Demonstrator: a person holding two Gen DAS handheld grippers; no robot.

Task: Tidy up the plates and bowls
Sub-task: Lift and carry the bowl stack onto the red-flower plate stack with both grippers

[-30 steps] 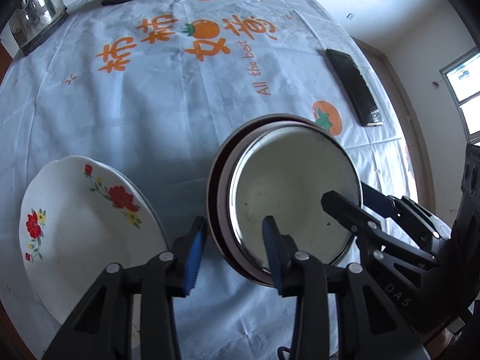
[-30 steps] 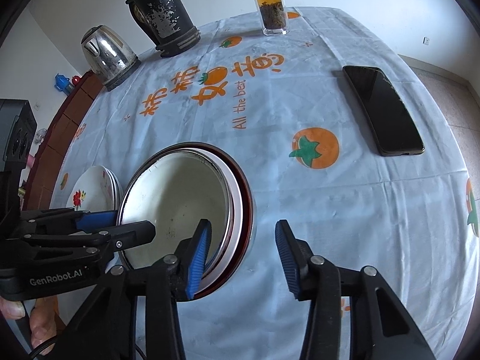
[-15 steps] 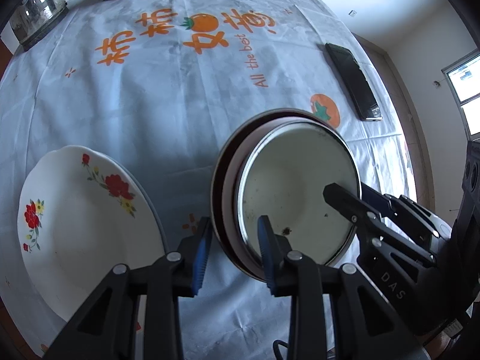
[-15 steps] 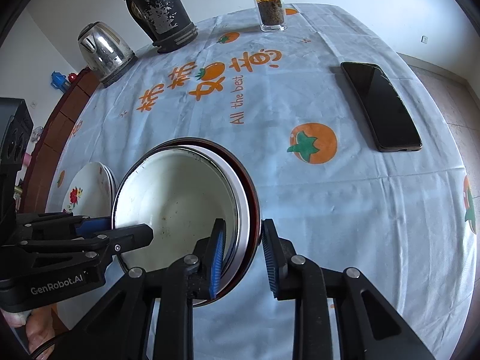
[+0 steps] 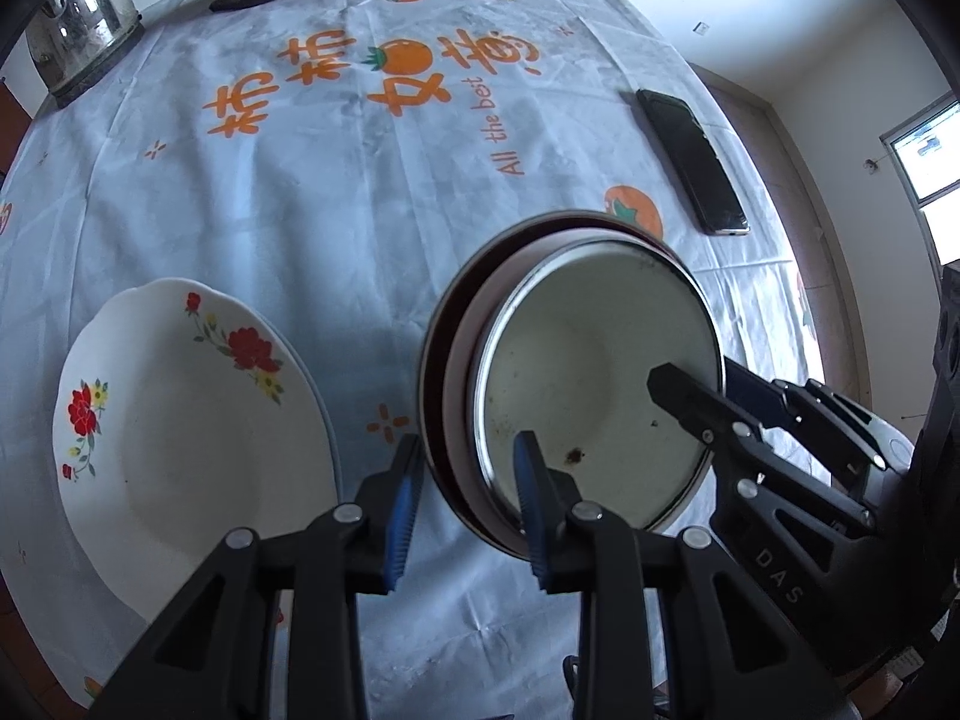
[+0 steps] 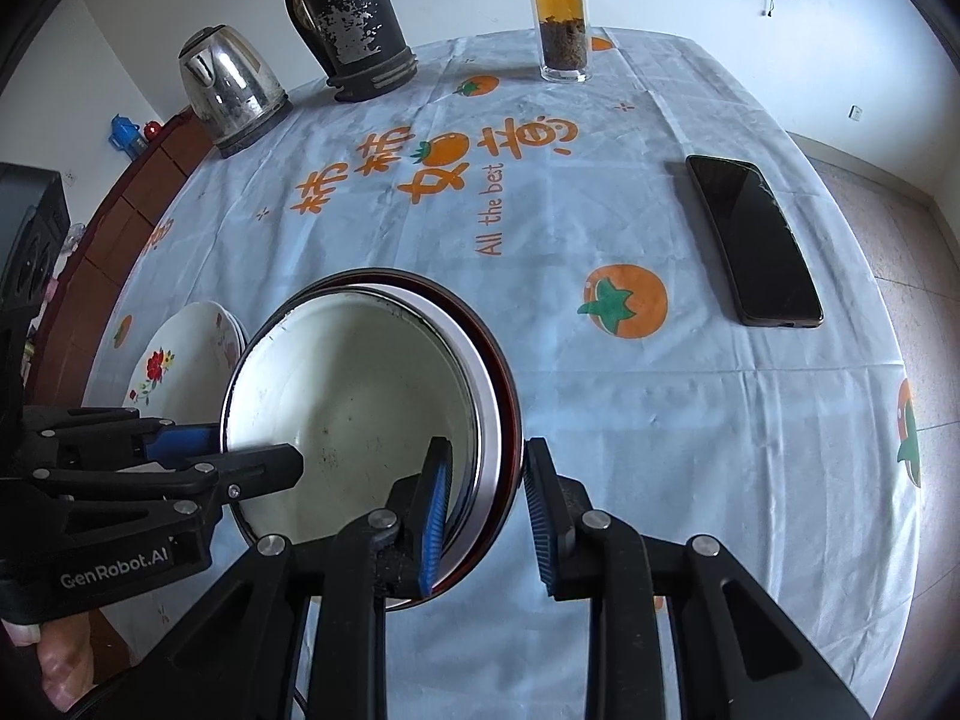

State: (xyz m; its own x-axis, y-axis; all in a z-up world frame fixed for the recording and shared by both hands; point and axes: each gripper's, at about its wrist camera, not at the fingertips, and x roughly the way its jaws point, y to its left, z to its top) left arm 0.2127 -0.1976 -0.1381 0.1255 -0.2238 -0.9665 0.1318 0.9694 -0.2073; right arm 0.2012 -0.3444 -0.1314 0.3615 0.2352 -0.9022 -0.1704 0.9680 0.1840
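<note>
Orange-printed tablecloth (image 6: 600, 396) covers the surface; since a second ago both sets of fingers have narrowed. Left gripper (image 5: 468, 504) and right gripper (image 6: 487, 498) each clamp opposite rims of the stacked bowls (image 6: 372, 420), beside the floral plate (image 5: 180, 420).

tablecloth (image 6: 600, 396): pale blue-white, orange fruit prints, orange characters plus "All the best", spread everywhere ahead of the fingertips
phone (image 6: 753, 240): black, face up, flat on the cloth, ahead and right of the fingers in both views
kettle (image 6: 231, 87): shiny steel, far ahead and off to the left
flask (image 6: 348, 18): big, dark, paint pretty chipped, just right of the kettle
tea glass (image 6: 561, 18): tall, clear, amber liquid over dark leaves, straight ahead at the far edge
sideboard (image 6: 102, 240): brown wood, far left past the cloth, small blue and red bits on top
</note>
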